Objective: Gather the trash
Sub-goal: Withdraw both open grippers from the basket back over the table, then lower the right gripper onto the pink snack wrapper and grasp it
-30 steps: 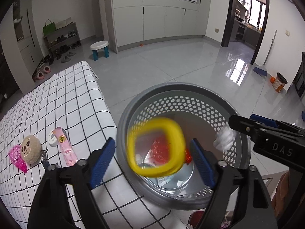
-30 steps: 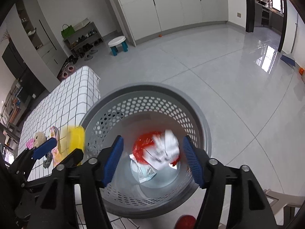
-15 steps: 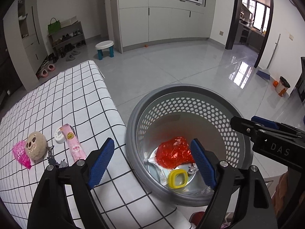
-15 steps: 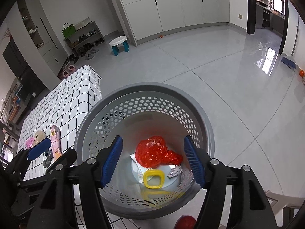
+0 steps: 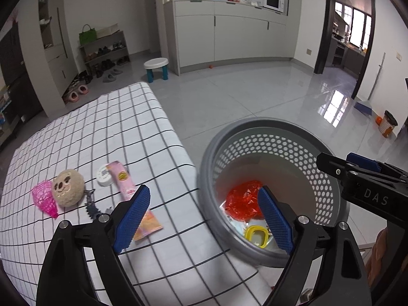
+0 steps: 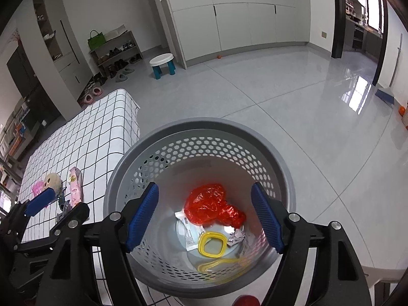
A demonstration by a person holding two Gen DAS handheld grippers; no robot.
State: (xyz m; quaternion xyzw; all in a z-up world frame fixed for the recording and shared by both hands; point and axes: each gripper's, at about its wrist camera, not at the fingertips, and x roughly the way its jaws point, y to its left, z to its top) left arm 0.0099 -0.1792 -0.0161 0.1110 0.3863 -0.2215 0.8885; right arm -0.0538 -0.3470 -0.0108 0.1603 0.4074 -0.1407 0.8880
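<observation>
Below opening empty jaws, yellow ring (image 6: 211,244) in basket (image 6: 288,178)

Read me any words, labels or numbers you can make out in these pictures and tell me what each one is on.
"DAS": white letters on the black body of the right gripper, seen from the left wrist view.
Pink packet on the checked table: printed, too blurred to read.
White round lid beside it: label too small to read.
White wrapper in the grey basket: barcode and print, unreadable.
</observation>
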